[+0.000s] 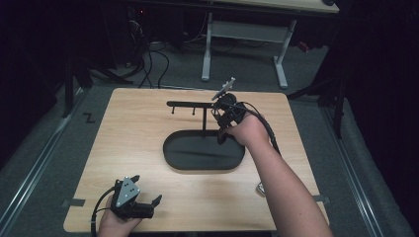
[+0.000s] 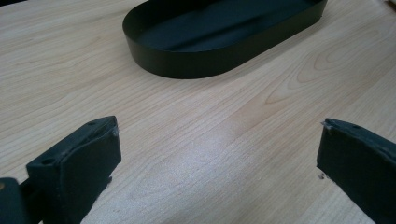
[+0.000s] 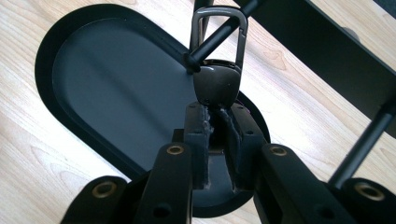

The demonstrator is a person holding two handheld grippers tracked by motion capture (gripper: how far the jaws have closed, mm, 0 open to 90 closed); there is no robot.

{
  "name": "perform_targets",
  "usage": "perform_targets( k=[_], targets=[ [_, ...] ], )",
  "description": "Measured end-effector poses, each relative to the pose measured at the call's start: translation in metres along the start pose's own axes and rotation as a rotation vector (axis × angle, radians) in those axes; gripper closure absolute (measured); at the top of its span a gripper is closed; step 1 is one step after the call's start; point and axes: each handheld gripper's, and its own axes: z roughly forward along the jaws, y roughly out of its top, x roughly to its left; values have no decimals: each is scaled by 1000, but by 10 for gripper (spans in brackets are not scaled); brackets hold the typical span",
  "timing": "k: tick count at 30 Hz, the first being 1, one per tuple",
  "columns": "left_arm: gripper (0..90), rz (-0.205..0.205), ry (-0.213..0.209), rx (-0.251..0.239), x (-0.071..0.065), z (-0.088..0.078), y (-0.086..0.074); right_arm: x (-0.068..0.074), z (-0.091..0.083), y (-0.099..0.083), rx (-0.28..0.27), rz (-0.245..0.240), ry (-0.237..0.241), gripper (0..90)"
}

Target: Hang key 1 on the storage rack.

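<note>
The right gripper (image 3: 216,122) grasps a carabiner clip (image 3: 217,56) in its fingers, looped over a peg of the rack (image 1: 190,104) (hanging appears underway); next, release. The left gripper (image 1: 146,192) rests released on the surface (image 1: 148,133).

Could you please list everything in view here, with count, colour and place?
Table: one, light wood, centre of the room.
Oval tray: one, black, middle of the table.
Hook rack: one, black, post rising from the tray, pegs on its bar.
Carabiner clip: one, dark metal, looped over a peg.
Small object: one, pale, right of the tray; too small to identify.
Desk: one, white-legged, behind.
Left hand-held gripper: black, open, near table edge.
Right hand-held gripper: black, shut on the clip.
</note>
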Motion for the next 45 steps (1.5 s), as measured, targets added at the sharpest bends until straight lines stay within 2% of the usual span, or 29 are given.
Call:
perform_targets(
  k=[10, 13, 17, 19, 27, 36, 45],
  targets=[
    [4, 4, -1, 0, -1, 1, 0, -1, 9, 4, -2, 12, -6, 771],
    [4, 6, 1, -2, -1, 1, 0, -1, 7, 3, -17, 33, 4, 745],
    [4, 6, 0, -3, -1, 2, 0, -1, 4, 0, -17, 14, -1, 732],
    [4, 7, 0, -3, -1, 2, 0, 0, 1, -3, -20, 24, 1, 723],
    [4, 0, -1, 2, -1, 4, 0, 2, -3, -25, -17, 26, 26, 651],
    [4, 10, -5, 6, -3, 6, 0, 6, 4, -55, -24, 18, 48, 567],
    [4, 8, -11, 8, -4, 6, 0, 2, 13, -92, -45, 54, 62, 511]
  ],
)
